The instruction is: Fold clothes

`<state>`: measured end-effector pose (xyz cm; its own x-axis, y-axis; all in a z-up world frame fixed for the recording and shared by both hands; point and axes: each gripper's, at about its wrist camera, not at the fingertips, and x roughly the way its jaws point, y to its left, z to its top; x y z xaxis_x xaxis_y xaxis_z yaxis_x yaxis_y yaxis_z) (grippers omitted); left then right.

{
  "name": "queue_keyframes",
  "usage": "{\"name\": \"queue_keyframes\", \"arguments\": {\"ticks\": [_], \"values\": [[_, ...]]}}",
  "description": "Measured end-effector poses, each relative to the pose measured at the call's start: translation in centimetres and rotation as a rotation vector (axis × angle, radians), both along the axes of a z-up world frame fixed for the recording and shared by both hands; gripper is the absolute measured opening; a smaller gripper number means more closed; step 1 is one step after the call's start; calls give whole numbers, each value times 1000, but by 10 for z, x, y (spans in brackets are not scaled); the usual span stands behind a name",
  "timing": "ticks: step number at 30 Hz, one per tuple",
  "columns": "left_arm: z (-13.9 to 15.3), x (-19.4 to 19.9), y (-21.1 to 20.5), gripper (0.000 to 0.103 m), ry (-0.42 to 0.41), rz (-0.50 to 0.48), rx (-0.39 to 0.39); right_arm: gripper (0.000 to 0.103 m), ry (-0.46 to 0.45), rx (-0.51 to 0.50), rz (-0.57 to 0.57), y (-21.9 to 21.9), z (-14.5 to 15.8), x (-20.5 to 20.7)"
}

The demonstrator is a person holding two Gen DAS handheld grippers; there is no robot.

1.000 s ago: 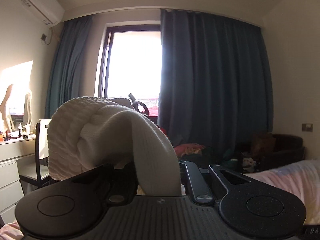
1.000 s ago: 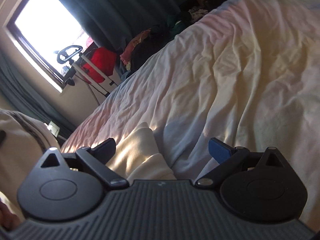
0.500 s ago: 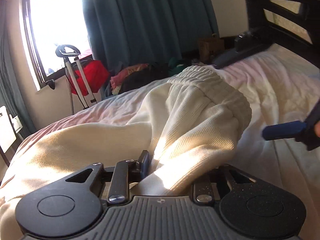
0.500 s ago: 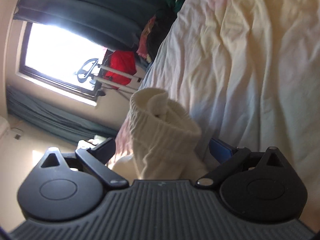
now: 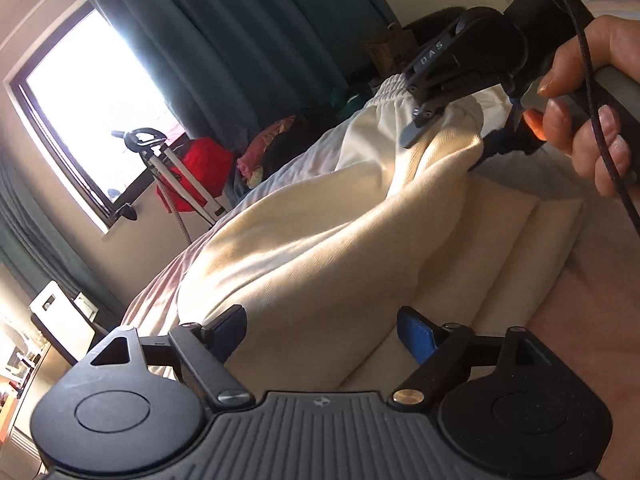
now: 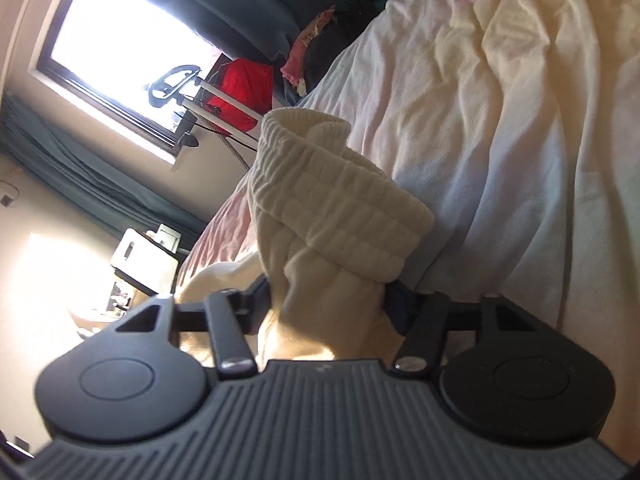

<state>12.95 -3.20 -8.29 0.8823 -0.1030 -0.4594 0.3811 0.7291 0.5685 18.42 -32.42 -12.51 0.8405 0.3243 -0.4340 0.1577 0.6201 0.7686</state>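
The left gripper (image 5: 320,332) has its two blue-tipped fingers (image 5: 418,338) spread wide, with a fold of the cream garment (image 5: 320,248) bulging between them; the cloth lies against the left finger, while the right finger looks to stand just clear of it, so nothing is pinched there. The right gripper (image 6: 328,304) is pressed together on the same garment just below its ribbed elastic band (image 6: 340,200), the fabric bunched tight between both fingers and the band flopping over above them. In the left wrist view that right gripper (image 5: 444,120) shows at the far end of the garment, held by the person's right hand (image 5: 588,112), its dark finger lying over the gathered cloth. The garment stretches from there toward the left gripper, draped over the pale, wrinkled bed sheet (image 6: 500,100), with flatter cream layers (image 5: 520,240) beneath it on the right. Beyond the bed stand a bright window (image 5: 96,104), teal curtains (image 5: 256,32) and a red bag (image 5: 200,172).
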Motion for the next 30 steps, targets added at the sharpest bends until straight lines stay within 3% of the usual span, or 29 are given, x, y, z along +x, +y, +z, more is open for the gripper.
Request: {"name": "queue_keyframes", "arguments": {"ticks": [1, 2, 4, 9, 11, 16, 19, 21, 24, 27, 30], "values": [[-1, -1, 4, 84, -4, 19, -10, 33, -17, -8, 1, 1, 4, -1], [-2, -3, 5, 84, -16, 36, -14, 27, -50, 0, 5, 1, 10, -4], [-4, -7, 3, 84, -45, 68, -18, 23, -132, 26, 10, 0, 25, -12], [-12, -8, -3, 89, -100, 58, 0, 23, -327, 128, 18, -6, 58, -32], [-16, -4, -8, 89, -145, 34, 17, 23, -364, 128, 28, -5, 68, -35], [-33, 6, -14, 92, -239, 104, 96, 23, -392, 152, 37, -1, 77, -34], [-36, 12, -9, 92, -280, 167, 133, 23, -385, 159, 32, -7, 74, -32], [-28, -8, -3, 92, -310, 271, 70, 23, -351, 163, -1, -13, 63, -34], [-10, -4, 19, 92, -347, 393, -21, 23, -242, 159, -36, -19, 38, -30], [2, -4, 36, 94, -343, 446, -102, 23, -175, 101, -30, -16, 27, -32], [4, -7, 41, 94, -332, 451, -114, 24, -143, 30, -28, -8, 29, -41]]}}
